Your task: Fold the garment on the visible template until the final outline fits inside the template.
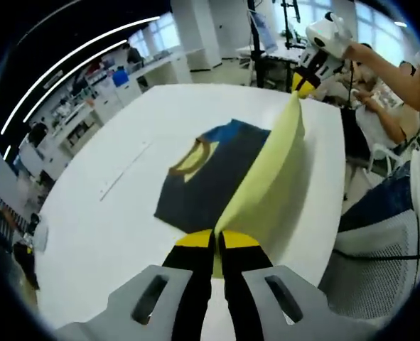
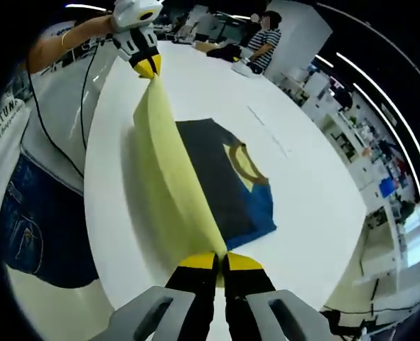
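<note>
A dark navy garment (image 1: 210, 177) (image 2: 220, 181) with a blue part and a yellow neckline lies flat on the white table (image 1: 110, 227) (image 2: 309, 206). Its yellow side (image 1: 270, 185) (image 2: 168, 153) is lifted off the table and stretched taut between both grippers. My left gripper (image 1: 217, 240) is shut on one end of that raised edge; it also appears far off in the right gripper view (image 2: 147, 67). My right gripper (image 2: 221, 261) is shut on the other end, and it appears at the top of the left gripper view (image 1: 303, 82).
A faint thin line (image 1: 128, 167) (image 2: 266, 126) is marked on the table beyond the garment. The person's jeans (image 2: 35, 220) and a mesh chair (image 1: 380, 277) are close to the near table edge. Seated people (image 2: 263, 35) and desks lie past the far end.
</note>
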A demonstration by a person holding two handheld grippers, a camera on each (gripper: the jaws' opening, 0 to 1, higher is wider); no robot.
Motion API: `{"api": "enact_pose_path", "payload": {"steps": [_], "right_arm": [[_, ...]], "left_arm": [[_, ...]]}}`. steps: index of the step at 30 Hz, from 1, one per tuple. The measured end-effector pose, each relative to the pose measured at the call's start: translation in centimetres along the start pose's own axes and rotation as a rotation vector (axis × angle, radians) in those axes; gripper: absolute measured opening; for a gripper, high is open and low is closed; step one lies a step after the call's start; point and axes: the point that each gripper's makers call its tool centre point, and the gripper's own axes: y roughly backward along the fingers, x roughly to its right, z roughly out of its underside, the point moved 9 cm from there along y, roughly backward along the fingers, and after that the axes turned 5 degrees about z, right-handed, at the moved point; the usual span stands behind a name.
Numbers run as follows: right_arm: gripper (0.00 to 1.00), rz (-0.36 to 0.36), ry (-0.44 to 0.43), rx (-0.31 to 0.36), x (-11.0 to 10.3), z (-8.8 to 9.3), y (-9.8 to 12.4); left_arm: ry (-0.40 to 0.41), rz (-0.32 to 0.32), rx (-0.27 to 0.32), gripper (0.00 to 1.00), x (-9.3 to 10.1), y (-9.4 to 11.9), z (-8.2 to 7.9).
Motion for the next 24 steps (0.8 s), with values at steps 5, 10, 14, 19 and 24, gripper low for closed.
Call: {"api": "enact_pose_path", "payload": {"steps": [5, 10, 14, 19, 24], "right_arm": [[0.0, 0.038, 0.01, 0.013, 0.4, -0.3, -0.4], [0.0, 0.075, 0.023, 0.001, 0.8, -0.3, -0.8], [0.0, 0.113, 0.002, 0.029, 1.4, -0.7, -1.1], [0.0, 0.155, -0.018, 0.054, 1.8, -1.0, -1.7], [0.0, 0.195, -0.033, 0.075, 2.4, -1.2, -1.9]], "left_arm": [[0.023, -0.035, 0.02, 0.01, -0.5, -0.4, 0.0], [0.037, -0.044, 0.079, 0.01, -1.1, -0.3, -0.4], [0.015, -0.064, 0.072, 0.01, -1.5, -0.5, -0.5], [-0.016, -0.109, 0.068, 0.01, -2.2, -0.7, -1.0], [-0.037, -0.137, 0.085, 0.01, -2.9, -0.8, -1.5]]}}
